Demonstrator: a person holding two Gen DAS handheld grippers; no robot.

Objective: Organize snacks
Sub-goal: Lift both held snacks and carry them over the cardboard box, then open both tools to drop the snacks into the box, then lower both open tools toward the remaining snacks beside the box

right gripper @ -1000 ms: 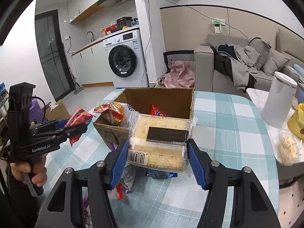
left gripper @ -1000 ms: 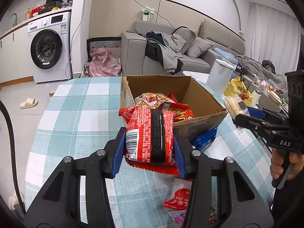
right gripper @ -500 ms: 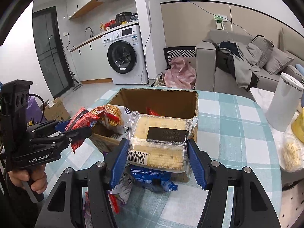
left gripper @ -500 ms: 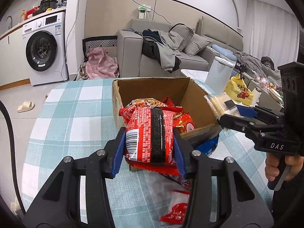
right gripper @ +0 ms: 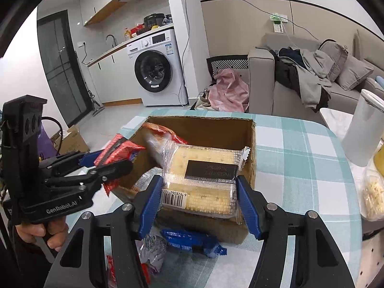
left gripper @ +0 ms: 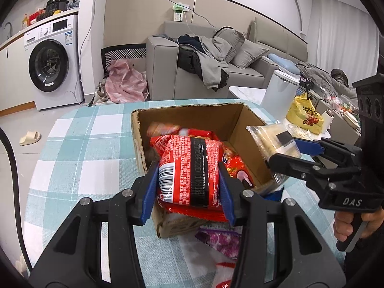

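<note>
My left gripper [left gripper: 188, 188] is shut on a red snack packet [left gripper: 189, 172] with a black band, held over the near edge of the open cardboard box [left gripper: 187, 114]. My right gripper [right gripper: 199, 198] is shut on a clear packet of yellow crackers [right gripper: 201, 180], also above the box [right gripper: 204, 124] at its near right corner. Several red and orange snack bags [left gripper: 168, 129] lie inside the box. Each gripper shows in the other's view: the right gripper [left gripper: 285, 148] with its cracker packet, and the left gripper [right gripper: 115, 160] with its red packet [right gripper: 117, 148].
The box stands on a table with a teal checked cloth [left gripper: 79, 144]. Loose packets lie near the box: a blue one [right gripper: 192, 241], a purple one [left gripper: 220, 237]. A white canister [right gripper: 362, 129] and a yellow bag [left gripper: 304, 115] stand to the right.
Both grippers have moved forward towards the box with their packets; the red packet and the crackers now hang over the box's near edge instead of in front of it.
</note>
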